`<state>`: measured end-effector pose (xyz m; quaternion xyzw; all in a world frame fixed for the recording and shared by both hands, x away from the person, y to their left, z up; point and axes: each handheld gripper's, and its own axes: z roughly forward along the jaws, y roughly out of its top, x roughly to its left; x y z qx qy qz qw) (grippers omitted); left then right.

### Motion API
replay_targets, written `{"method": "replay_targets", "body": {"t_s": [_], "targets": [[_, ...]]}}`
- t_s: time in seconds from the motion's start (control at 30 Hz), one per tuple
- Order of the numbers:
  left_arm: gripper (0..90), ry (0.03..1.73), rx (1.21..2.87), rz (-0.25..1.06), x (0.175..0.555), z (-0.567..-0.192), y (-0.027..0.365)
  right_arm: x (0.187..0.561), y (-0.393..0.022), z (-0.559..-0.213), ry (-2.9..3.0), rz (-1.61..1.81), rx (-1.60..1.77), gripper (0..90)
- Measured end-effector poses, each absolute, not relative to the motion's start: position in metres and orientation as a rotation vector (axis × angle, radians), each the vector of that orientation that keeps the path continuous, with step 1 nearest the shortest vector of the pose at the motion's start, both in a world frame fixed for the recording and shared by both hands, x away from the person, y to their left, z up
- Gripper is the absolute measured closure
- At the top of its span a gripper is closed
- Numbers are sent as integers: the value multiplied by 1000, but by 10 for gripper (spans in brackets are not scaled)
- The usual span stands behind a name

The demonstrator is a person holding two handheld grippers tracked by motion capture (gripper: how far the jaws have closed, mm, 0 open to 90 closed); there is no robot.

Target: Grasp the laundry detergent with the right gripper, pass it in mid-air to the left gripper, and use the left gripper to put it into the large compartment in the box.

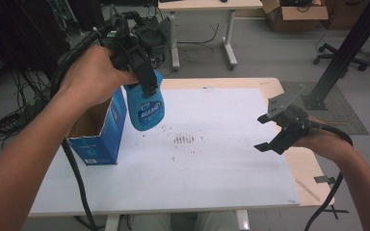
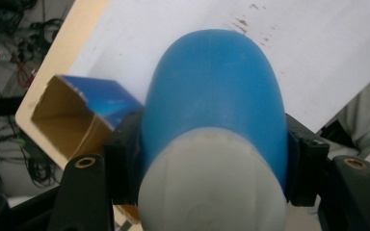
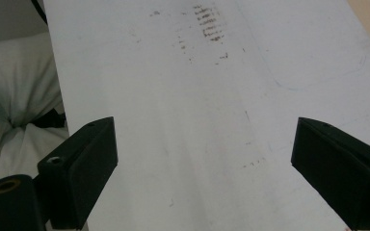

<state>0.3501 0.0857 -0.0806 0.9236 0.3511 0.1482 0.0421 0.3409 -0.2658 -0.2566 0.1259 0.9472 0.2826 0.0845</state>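
Note:
A blue bottle (image 1: 145, 108) with a white label hangs above the table, just right of an open blue cardboard box (image 1: 99, 130). My left gripper (image 1: 142, 79) is shut on the bottle's upper part. In the left gripper view the bottle (image 2: 214, 110) sits clamped between both jaws, its pale end nearest the camera, with the box's open top (image 2: 65, 115) below and to the left. My right gripper (image 1: 267, 132) hovers over the table's right side, open, with nothing between its jaws. The right gripper (image 3: 204, 159) looks down on the bare white sheet (image 3: 197, 120).
A white sheet (image 1: 212, 159) with a patch of brown marks (image 1: 185, 139) covers most of the wooden table (image 1: 313, 168). Beyond the table stand another desk (image 1: 207, 7), a cardboard box (image 1: 294, 14), cables and an office chair base (image 1: 339, 53). A black post (image 1: 344, 48) rises at right.

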Motion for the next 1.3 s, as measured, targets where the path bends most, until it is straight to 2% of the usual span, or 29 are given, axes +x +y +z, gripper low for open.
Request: {"method": "replay_targets", "body": {"t_s": [0.17,0.27,0.67,0.73,1.0,1.3], "targets": [[382,1186,2768,487,354,-67,99,341,-273,-256,2820,834,380,88],[382,1319,2699,498,358,-55,115,341,-276,-255,2815,823,379,88],[382,1654,2486,512,370,-44,169,344,-282,-253,2808,808,381,85],[382,1743,2429,523,373,-46,184,345,-283,-254,2808,811,384,85],[382,1913,2299,522,382,-61,217,347,-282,-257,2815,802,385,85],[382,2002,2232,503,390,-88,237,348,-283,-257,2818,792,391,85]]}}
